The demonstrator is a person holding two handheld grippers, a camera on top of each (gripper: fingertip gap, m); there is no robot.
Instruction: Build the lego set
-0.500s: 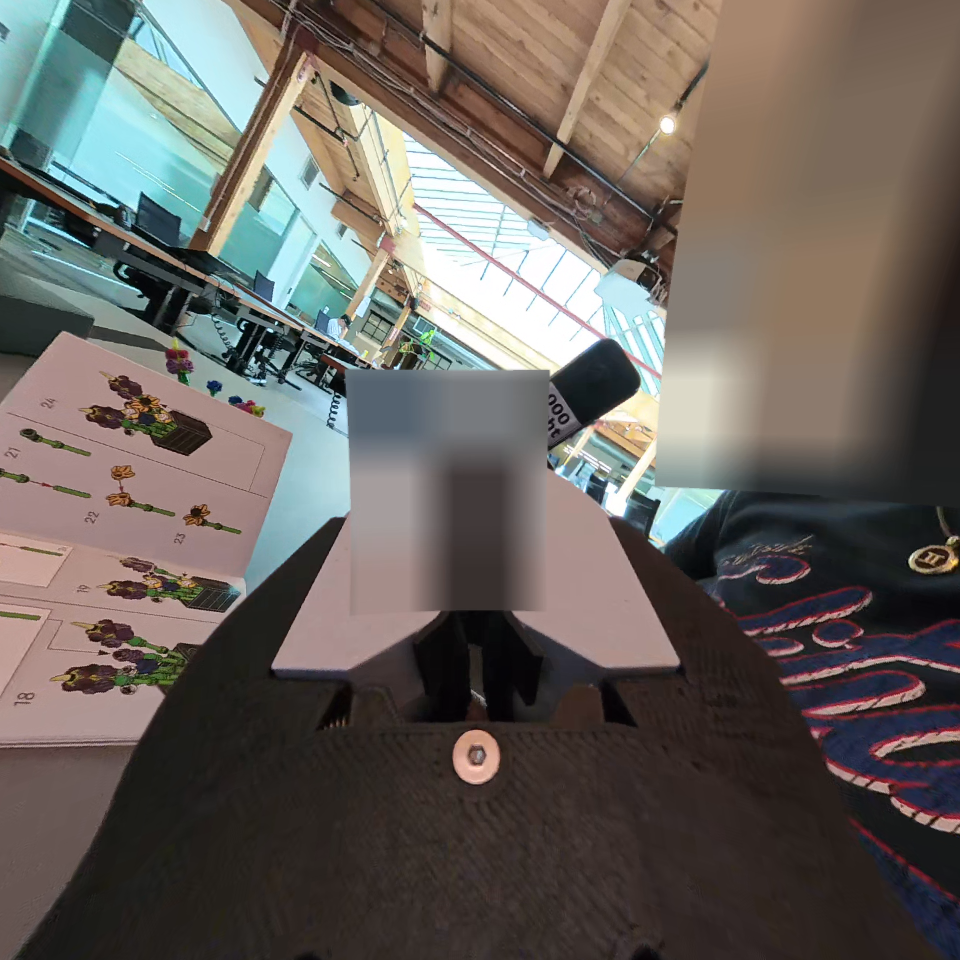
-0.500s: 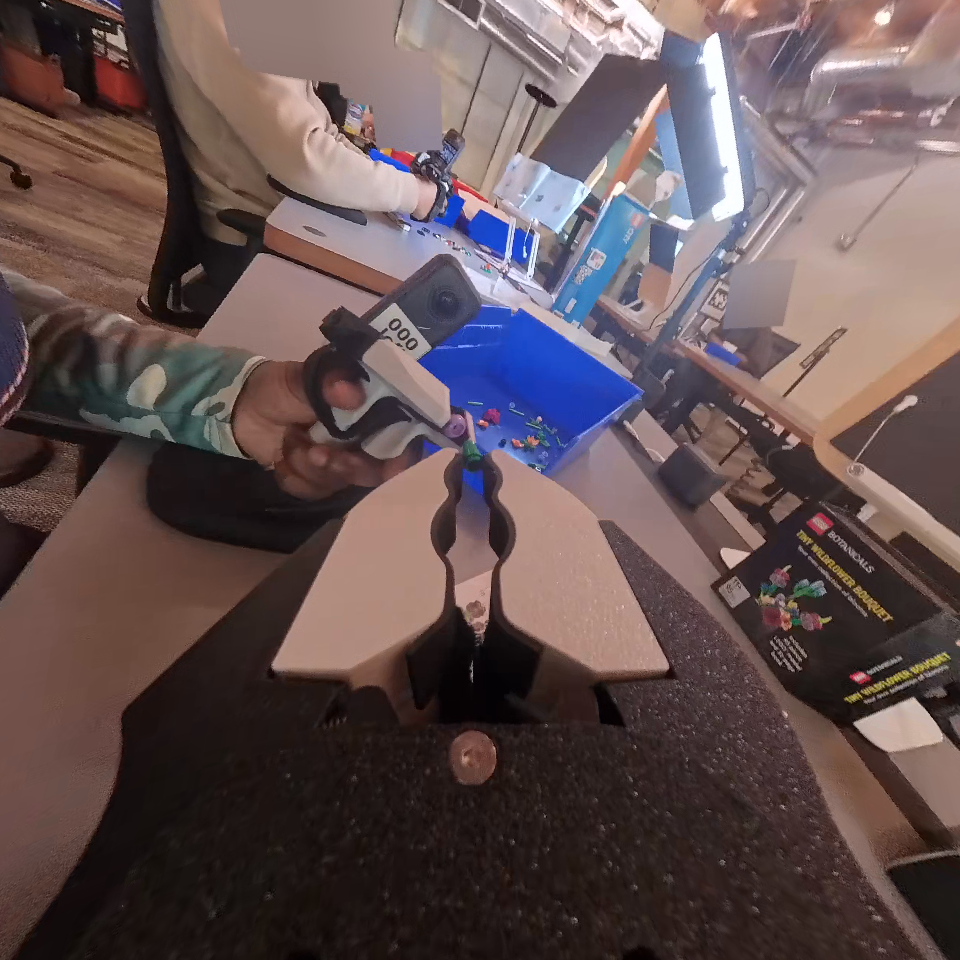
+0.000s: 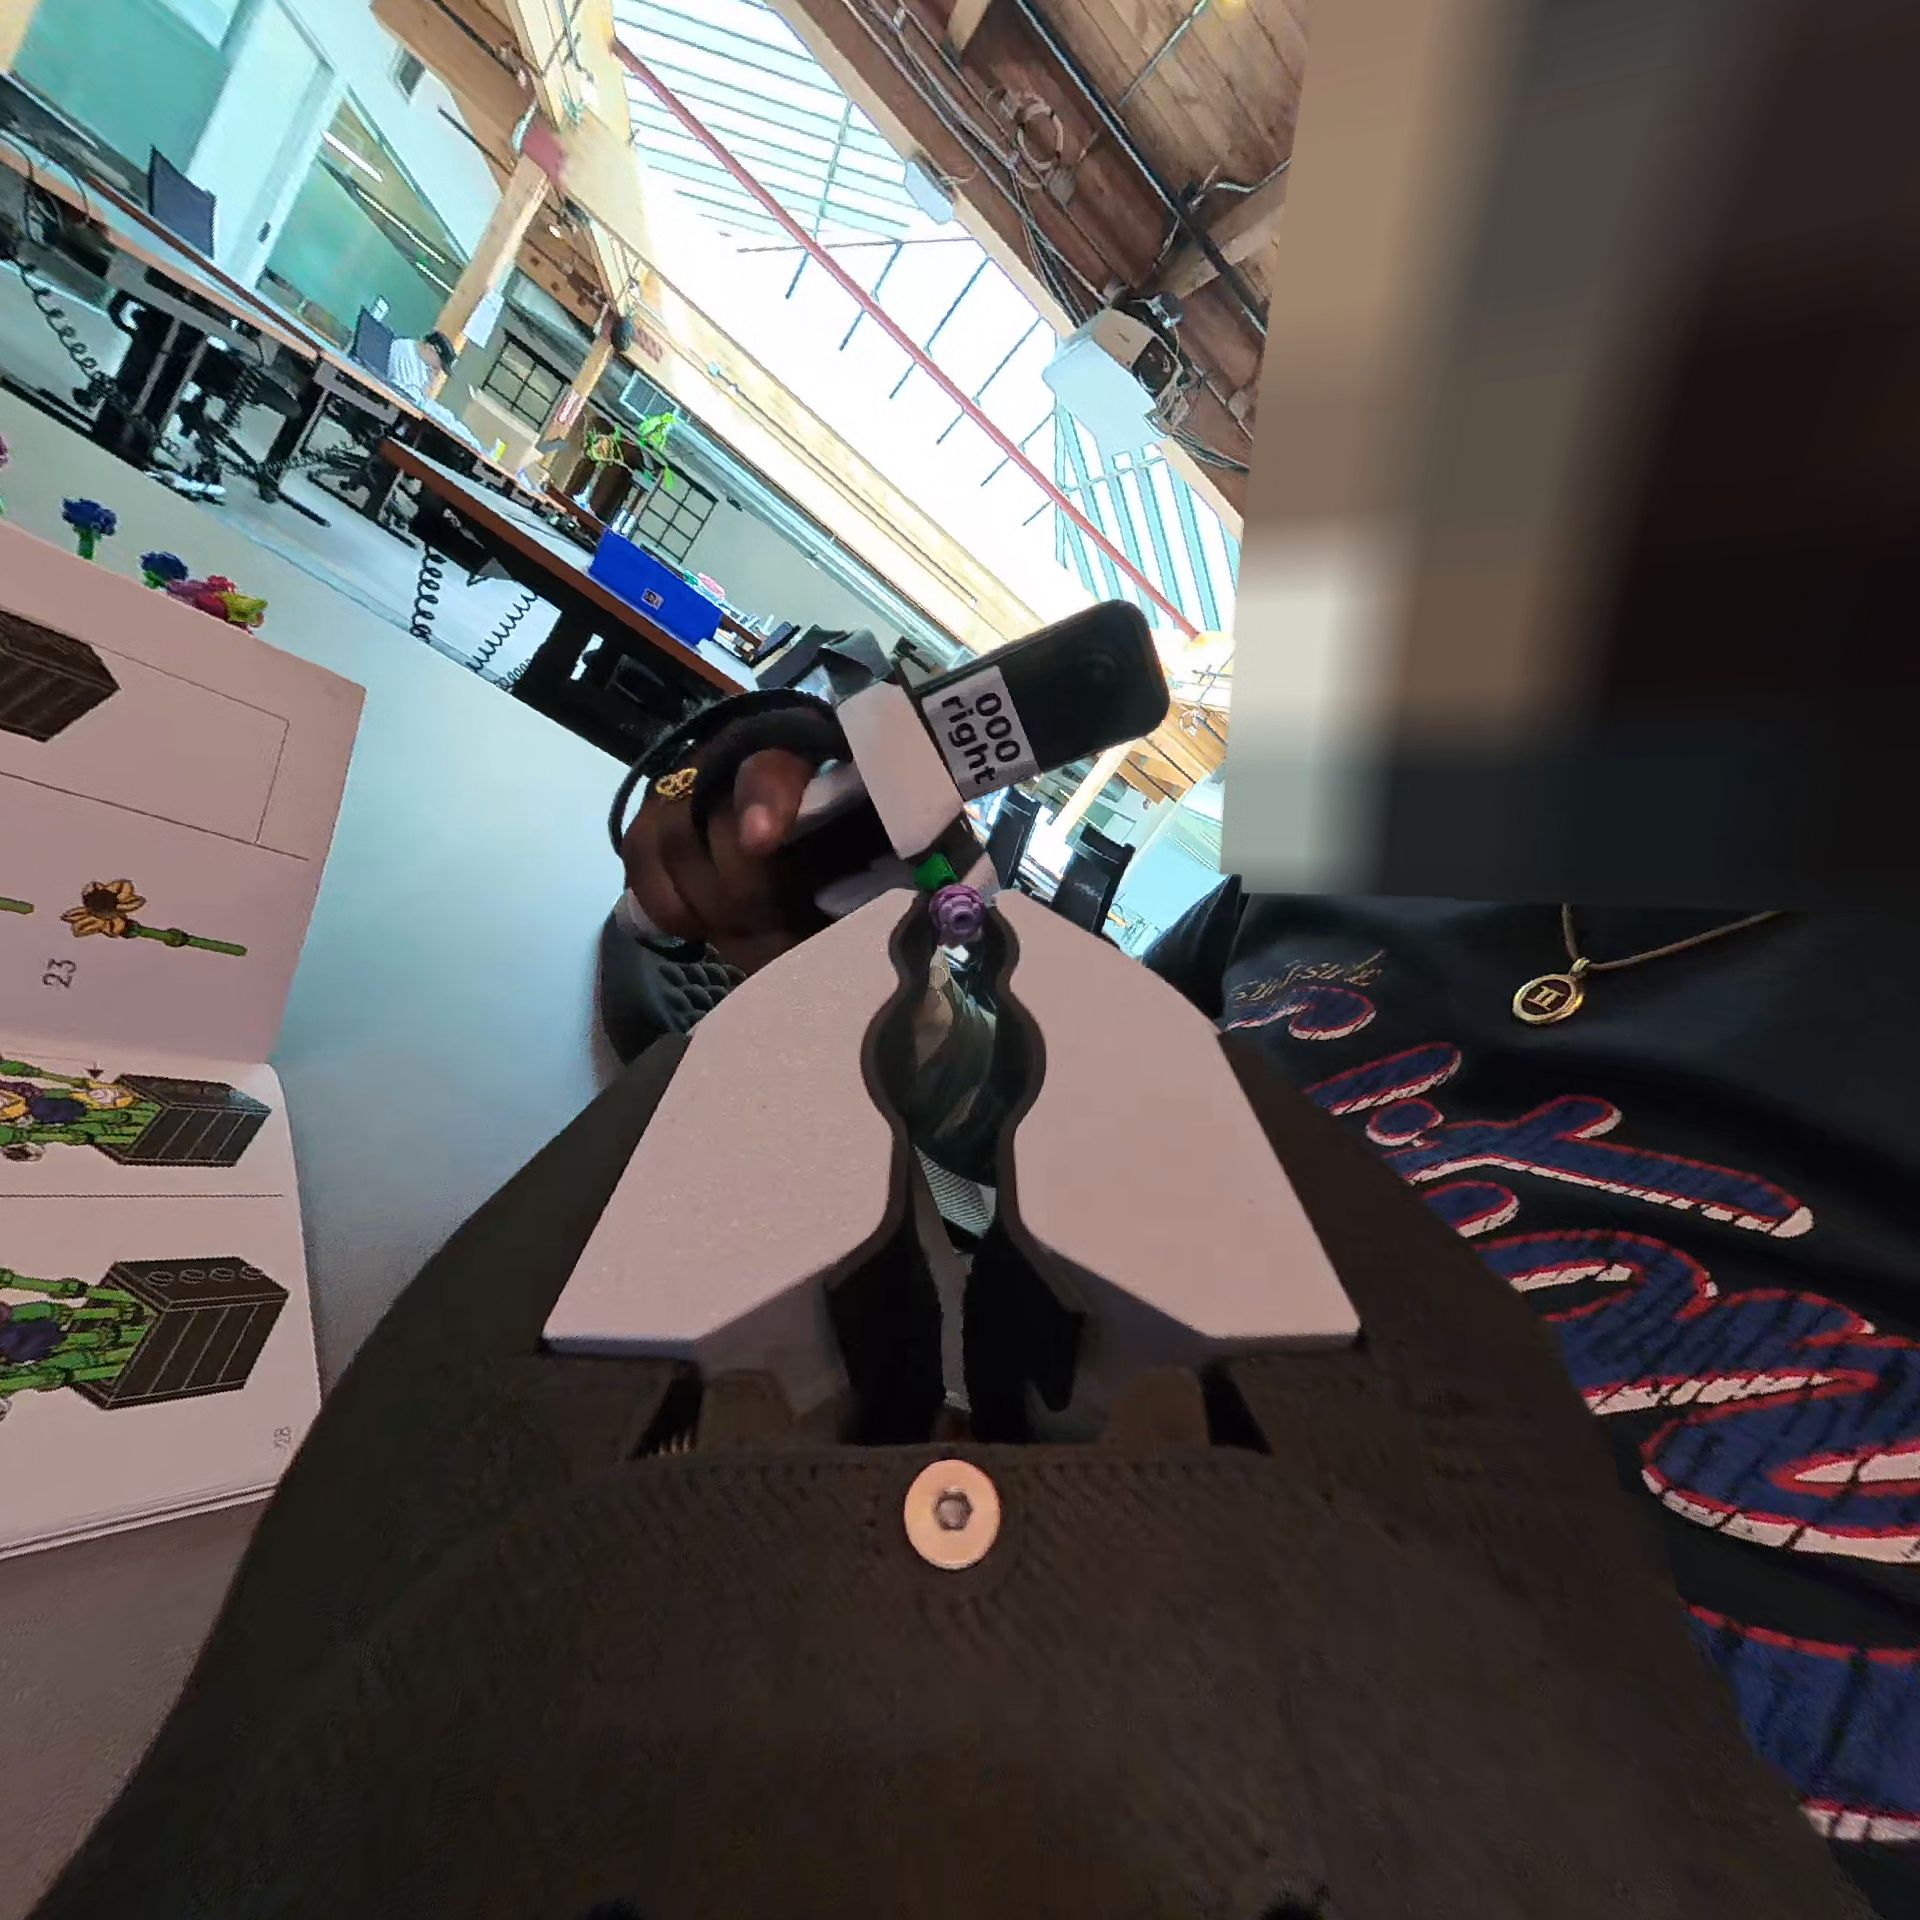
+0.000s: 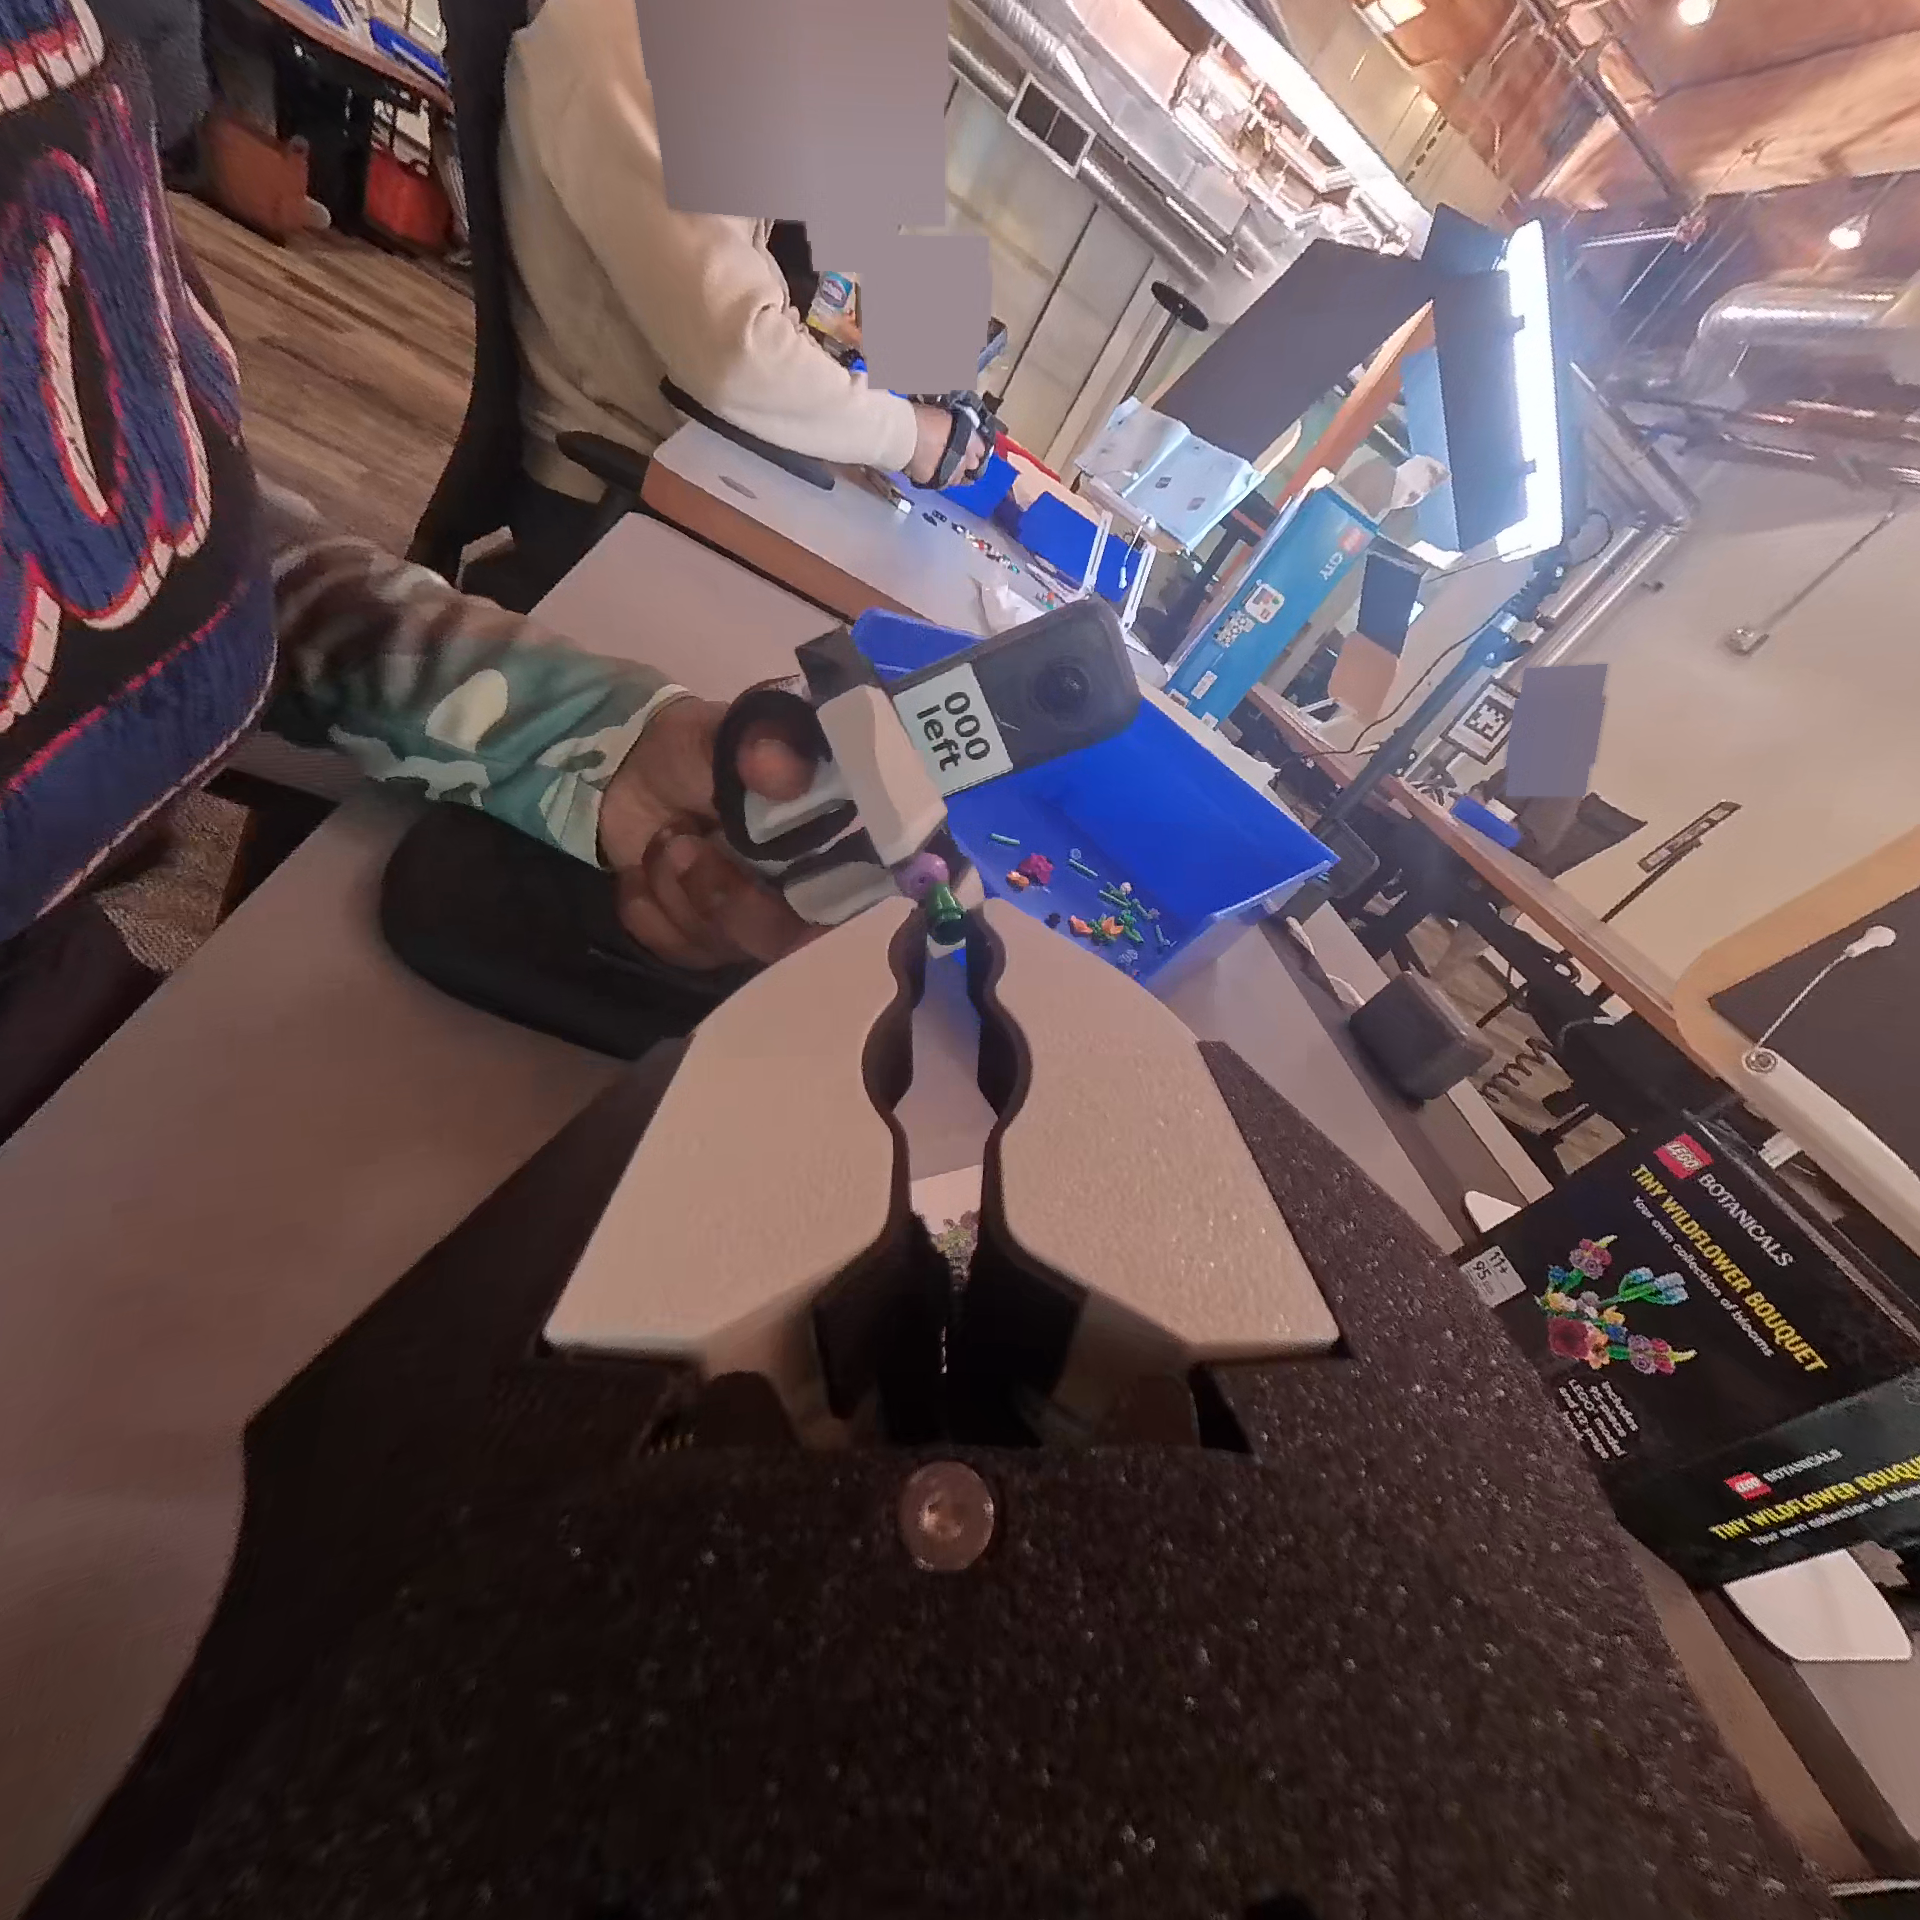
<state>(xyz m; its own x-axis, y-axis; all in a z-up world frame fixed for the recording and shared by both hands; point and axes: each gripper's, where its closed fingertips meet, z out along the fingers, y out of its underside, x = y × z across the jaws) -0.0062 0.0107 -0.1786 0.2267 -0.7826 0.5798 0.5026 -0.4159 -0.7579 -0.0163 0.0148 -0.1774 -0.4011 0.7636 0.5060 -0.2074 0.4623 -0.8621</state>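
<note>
A: Left wrist view: left gripper (image 3: 956, 920) pinched onto the purple flower piece (image 3: 956, 910) at its tips. Right gripper (image 3: 935, 873) meets it tip to tip, green stem piece (image 3: 932, 871) in its grasp.

B: Right wrist view agrees. Right gripper (image 4: 948, 920) clamped on the green stem piece (image 4: 943, 906), purple flower piece (image 4: 923, 878) touching it just above, held by the left gripper (image 4: 930, 883).

A: Surroundings?

B: Blue bin (image 4: 1195, 800) behind the tips, loose pieces (image 4: 1101, 914) inside. Black set box (image 4: 1683, 1309) lower right on the table (image 4: 260, 1195).

A: Instruction booklet (image 3: 135, 1039) open on the left, small built flowers (image 3: 197, 592) beyond it.
</note>
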